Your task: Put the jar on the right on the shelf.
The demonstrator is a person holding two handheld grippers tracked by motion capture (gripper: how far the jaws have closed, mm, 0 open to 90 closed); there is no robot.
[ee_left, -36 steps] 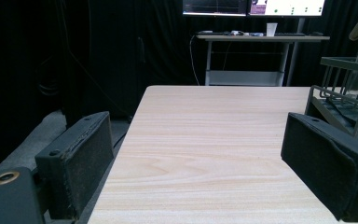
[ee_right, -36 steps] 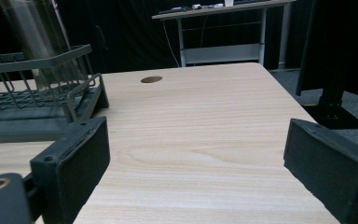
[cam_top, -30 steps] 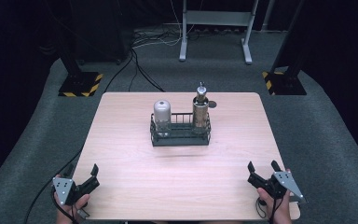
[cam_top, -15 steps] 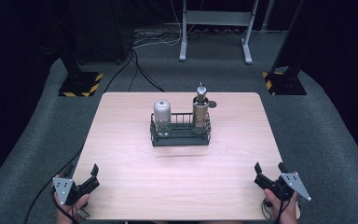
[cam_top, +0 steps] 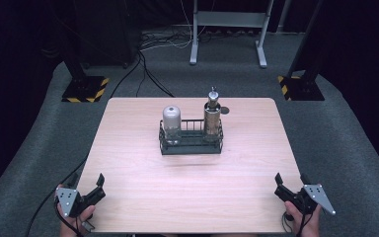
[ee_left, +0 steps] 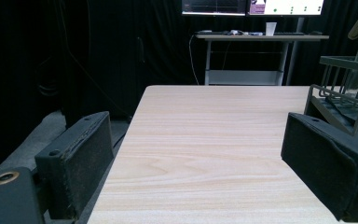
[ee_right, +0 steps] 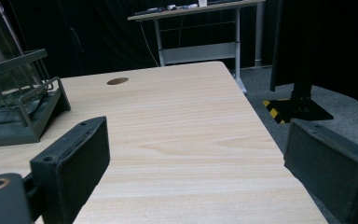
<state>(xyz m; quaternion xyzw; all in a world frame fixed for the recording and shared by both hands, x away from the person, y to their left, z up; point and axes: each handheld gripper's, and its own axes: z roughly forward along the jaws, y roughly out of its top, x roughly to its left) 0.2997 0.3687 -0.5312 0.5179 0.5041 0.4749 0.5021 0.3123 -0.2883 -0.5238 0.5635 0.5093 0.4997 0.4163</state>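
Observation:
A black wire basket (cam_top: 191,143) stands at the middle of the wooden table (cam_top: 187,192). In it a clear jar with a domed lid (cam_top: 171,122) stands upright at the left. A brown bottle with a metal spout (cam_top: 212,117) stands upright at the right. My left gripper (cam_top: 87,179) is at the near left corner, open, with nothing between its jaws. My right gripper (cam_top: 291,179) is at the near right corner, also open and empty. In the left gripper view the basket (ee_left: 340,100) lies far ahead to the right. In the right gripper view the basket (ee_right: 23,112) lies ahead to the left.
A small dark round spot (cam_top: 224,110) lies on the table behind the bottle, and the same spot (ee_right: 117,81) appears in the right gripper view. Stand bases with yellow-black stripes (cam_top: 84,89) (cam_top: 298,86) sit on the floor beyond the far corners. A metal desk frame (cam_top: 227,29) stands farther back.
The right gripper has shifted slightly to the right along the table's near edge. The left gripper, the basket and its contents have not moved.

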